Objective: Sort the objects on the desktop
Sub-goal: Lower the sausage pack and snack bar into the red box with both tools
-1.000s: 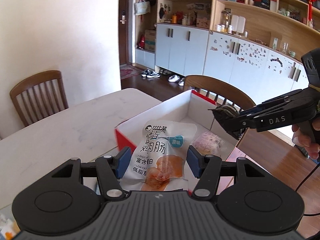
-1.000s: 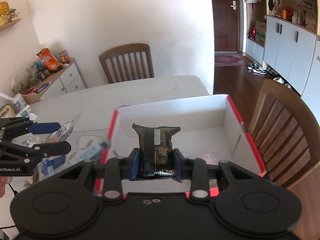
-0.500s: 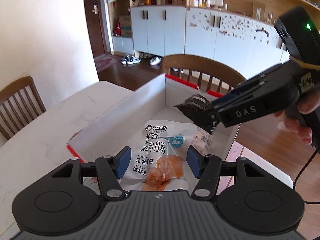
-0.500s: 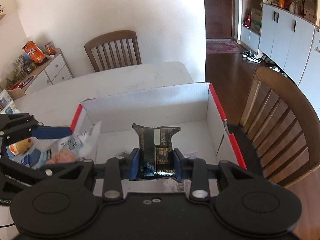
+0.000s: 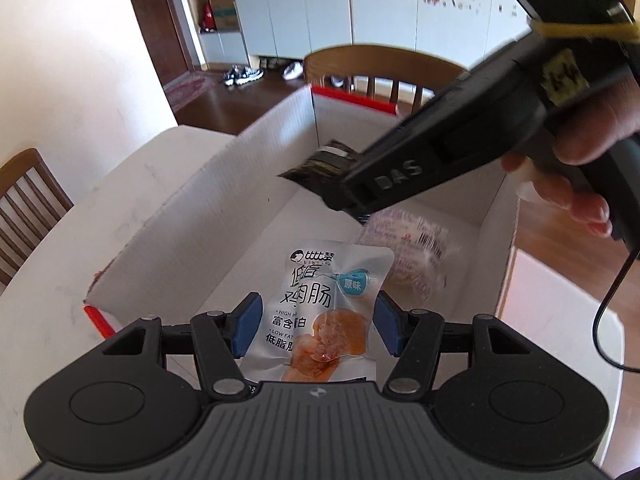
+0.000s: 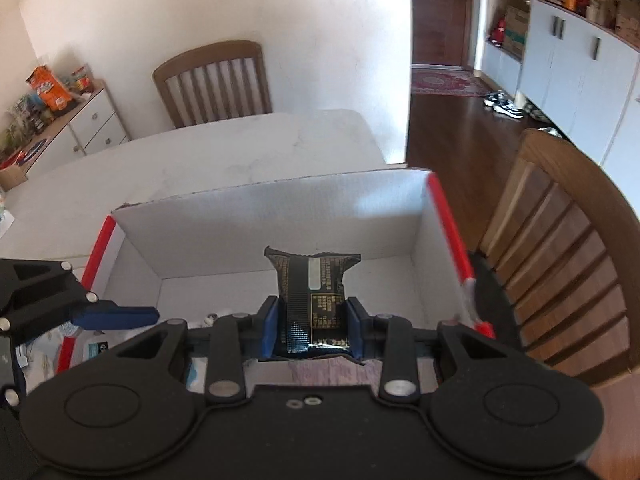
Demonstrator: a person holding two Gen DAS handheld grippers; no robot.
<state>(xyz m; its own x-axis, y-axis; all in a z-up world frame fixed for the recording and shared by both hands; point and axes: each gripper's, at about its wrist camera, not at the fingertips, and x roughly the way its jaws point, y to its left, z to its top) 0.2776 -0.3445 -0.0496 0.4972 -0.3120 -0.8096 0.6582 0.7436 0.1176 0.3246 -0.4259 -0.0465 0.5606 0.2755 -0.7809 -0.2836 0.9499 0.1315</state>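
Left gripper (image 5: 316, 328) clamped on silver sausage pouch (image 5: 326, 312) over white, red-edged cardboard box (image 6: 280, 224); right gripper (image 6: 311, 326) clamped on black-gold snack packet (image 6: 312, 300), crossing above. Blurry pink-white wrapped item (image 5: 412, 256), maybe a bun, lies in box on white marble-look table (image 6: 200, 152) w/ wooden chairs (image 6: 212, 80) around.

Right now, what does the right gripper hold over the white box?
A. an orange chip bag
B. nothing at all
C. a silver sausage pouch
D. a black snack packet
D: in the right wrist view the right gripper is shut on the black snack packet, above the white box; the left gripper holds the silver pouch.
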